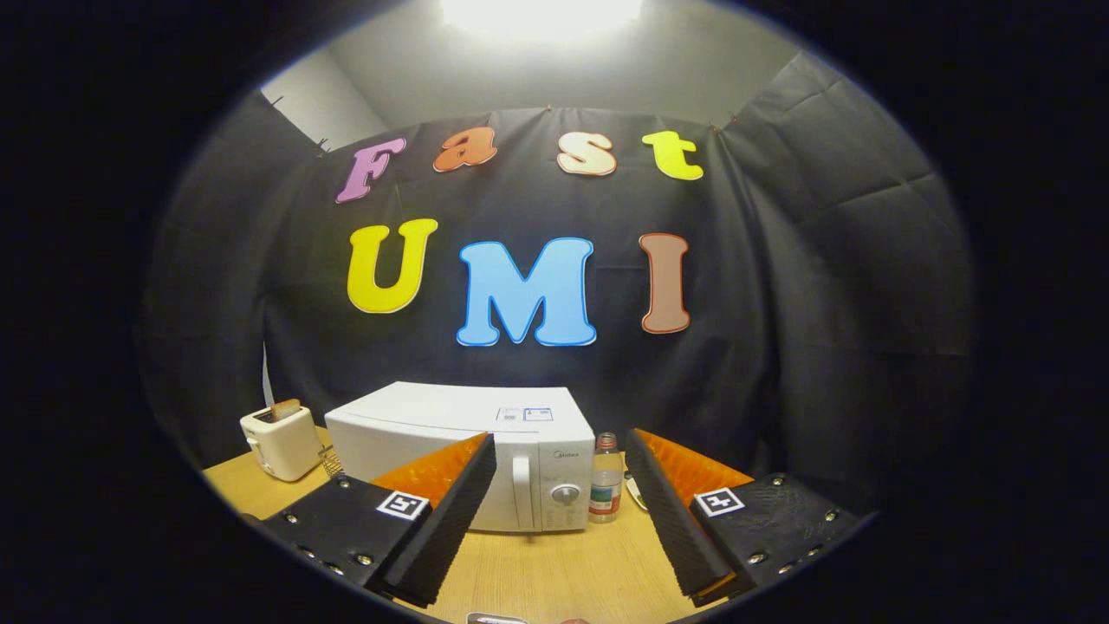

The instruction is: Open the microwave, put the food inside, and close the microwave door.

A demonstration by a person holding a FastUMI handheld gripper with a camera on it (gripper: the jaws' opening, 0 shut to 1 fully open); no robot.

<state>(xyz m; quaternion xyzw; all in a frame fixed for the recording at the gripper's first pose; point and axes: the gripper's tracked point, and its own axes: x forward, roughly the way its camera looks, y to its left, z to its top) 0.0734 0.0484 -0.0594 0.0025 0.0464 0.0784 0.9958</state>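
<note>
The white microwave (485, 451) sits on the wooden table (537, 572), and its door is shut. The door has a white handle (521, 492) that stands straight up near its right side. Next to the handle is the panel with a round knob (565, 495) low down. A small sticker (525, 415) lies on the flat top of the microwave, near the front edge. The microwave is ahead of the gripper (560, 516), and its handle and knob show in the gap between the two fingers. The gripper is wide open, with nothing between its fingers, and they touch nothing. The left finger hides part of the microwave door from this view. Each finger has a little square black and white marker on its top. Just beside the microwave, on its right, stands a small clear bottle (606, 478) with a red cap and a label around its middle. The bottle is upright. Something small and pale peeks out just behind the right finger, close to the bottle, but it is too hidden to tell what it is. On the other side of the microwave stands a cream toaster (280, 443), a little apart from it, with a slice of bread (285, 409) sticking out of the top. A bright light (541, 13) shines from above.
</note>
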